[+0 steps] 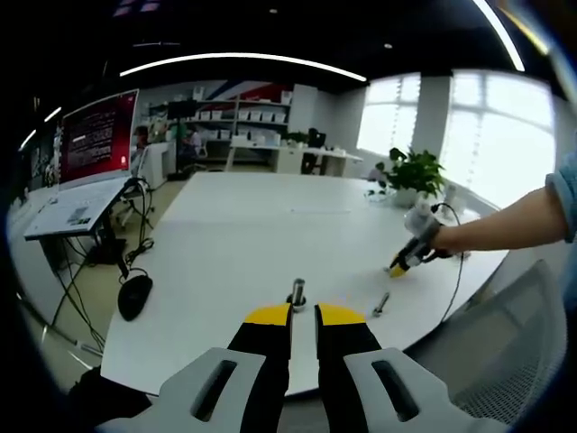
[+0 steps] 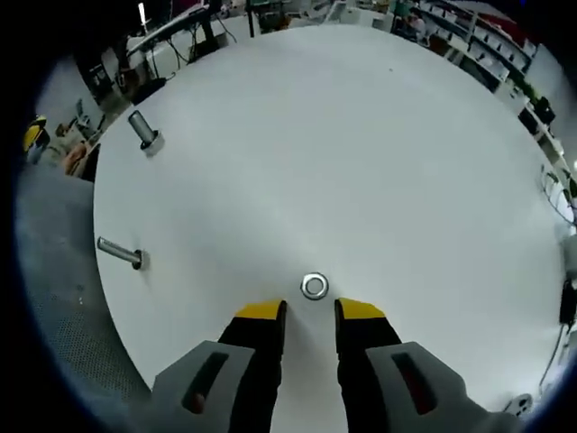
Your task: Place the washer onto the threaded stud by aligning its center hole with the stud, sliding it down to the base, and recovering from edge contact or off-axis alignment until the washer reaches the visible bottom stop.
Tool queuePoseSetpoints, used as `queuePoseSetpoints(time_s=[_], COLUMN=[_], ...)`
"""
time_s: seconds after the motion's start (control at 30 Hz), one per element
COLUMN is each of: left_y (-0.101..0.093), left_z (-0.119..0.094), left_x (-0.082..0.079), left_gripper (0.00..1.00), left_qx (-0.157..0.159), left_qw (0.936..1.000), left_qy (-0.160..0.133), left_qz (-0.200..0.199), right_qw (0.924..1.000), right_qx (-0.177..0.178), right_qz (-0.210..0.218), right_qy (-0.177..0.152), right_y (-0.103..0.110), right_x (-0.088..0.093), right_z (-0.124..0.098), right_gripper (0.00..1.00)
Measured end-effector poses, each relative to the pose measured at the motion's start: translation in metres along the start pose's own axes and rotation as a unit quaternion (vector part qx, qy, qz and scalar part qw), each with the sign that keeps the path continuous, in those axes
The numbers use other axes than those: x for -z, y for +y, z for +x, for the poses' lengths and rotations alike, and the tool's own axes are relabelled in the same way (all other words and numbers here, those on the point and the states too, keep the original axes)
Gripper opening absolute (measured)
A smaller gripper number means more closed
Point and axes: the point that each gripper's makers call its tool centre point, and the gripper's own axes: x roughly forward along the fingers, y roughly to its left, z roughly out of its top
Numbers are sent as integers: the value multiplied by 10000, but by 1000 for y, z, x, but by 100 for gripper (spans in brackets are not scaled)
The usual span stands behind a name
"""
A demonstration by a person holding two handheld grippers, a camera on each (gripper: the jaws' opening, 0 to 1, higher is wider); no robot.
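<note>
In the right gripper view, the right claw [image 2: 310, 312] hovers low over the white desk [image 2: 379, 135], jaws slightly parted and holding nothing — the small silver ring washer [image 2: 314, 287] lies flat just ahead of the tips, centred on the gap. Farther off, upper left, the upright threaded steel stud [image 2: 144, 130] stands. The left claw [image 1: 303, 315], empty and barely open, sits just short of that stud [image 1: 296, 293].
</note>
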Motion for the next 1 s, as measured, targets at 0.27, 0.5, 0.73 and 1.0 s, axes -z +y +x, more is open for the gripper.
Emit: queuePoseSetpoints(time_s=[0.27,0.5,0.73,1.0], left_y=[1,1,1,1], left_z=[0,0,0,0], left_x=[0,1,0,-1], left_gripper=[7,7,7,7], left_qx=[-16,-14,-15,-20], left_qw=[10000,10000,10000,10000], left_qy=[11,30,18,-11], left_qz=[-12,-18,-15,-7], right_qw=[9999,9996,9991,9933], right_qx=[1,55,31,-156], right_qz=[-34,-259,-409,-1145], right_qy=[-150,-126,-147,95], right_y=[-3,1,14,47], right_x=[-6,-9,-5,9], right_z=[2,4,2,-3], right_gripper=[20,15,14,14])
